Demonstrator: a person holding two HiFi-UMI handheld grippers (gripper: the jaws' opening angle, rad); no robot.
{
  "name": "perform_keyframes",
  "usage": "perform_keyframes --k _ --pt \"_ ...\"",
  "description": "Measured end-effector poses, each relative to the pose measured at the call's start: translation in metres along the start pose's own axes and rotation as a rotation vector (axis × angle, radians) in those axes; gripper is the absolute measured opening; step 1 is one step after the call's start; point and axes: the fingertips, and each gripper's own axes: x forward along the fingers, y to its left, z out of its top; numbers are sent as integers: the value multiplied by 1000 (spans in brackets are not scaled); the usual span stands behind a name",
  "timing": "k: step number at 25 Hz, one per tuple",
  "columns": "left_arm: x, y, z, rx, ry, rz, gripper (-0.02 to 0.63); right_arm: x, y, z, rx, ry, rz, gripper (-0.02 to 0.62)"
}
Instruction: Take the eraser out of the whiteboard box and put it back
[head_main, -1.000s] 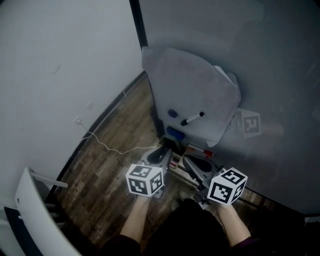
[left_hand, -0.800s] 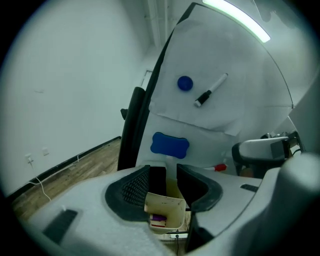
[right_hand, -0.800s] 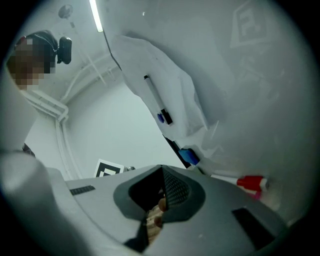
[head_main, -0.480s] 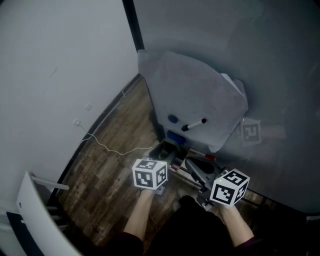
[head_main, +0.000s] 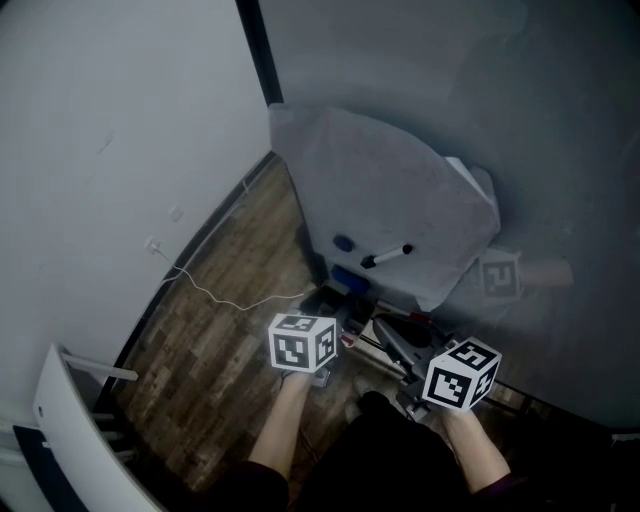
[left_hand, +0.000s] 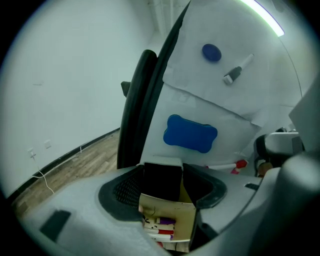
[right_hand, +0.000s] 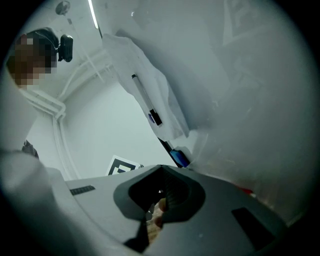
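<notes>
The person is wearing a dark top whose sleeves (head_main: 492, 488) are ending short of the wrists. The left gripper (head_main: 330, 300) and right gripper (head_main: 395, 335) are showing grey moulded bodies with black ribbed jaw linings, each carrying 1 white cube (head_main: 303, 343) printed with black square markers.

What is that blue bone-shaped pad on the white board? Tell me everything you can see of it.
The blue bone-shaped eraser is a flat, plain pad with rounded corners and a slightly pinched middle; its face looks matte. It sits flat against the lower part of the white board, long side nearly level. It is below a round blue magnet and a black-capped marker, and above an open cardboard box of pens. Only the board touches it.
</notes>
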Motion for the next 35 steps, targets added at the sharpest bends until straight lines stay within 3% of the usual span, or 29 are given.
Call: perform_keyframes --k 21,35 --pt "-3 4 2 -8 -33 30 195 2 -4 1 -6 5 3 3" --pt "-64 -15 46 51 -164 40 195 7 20 13 -16 -42 47 3"
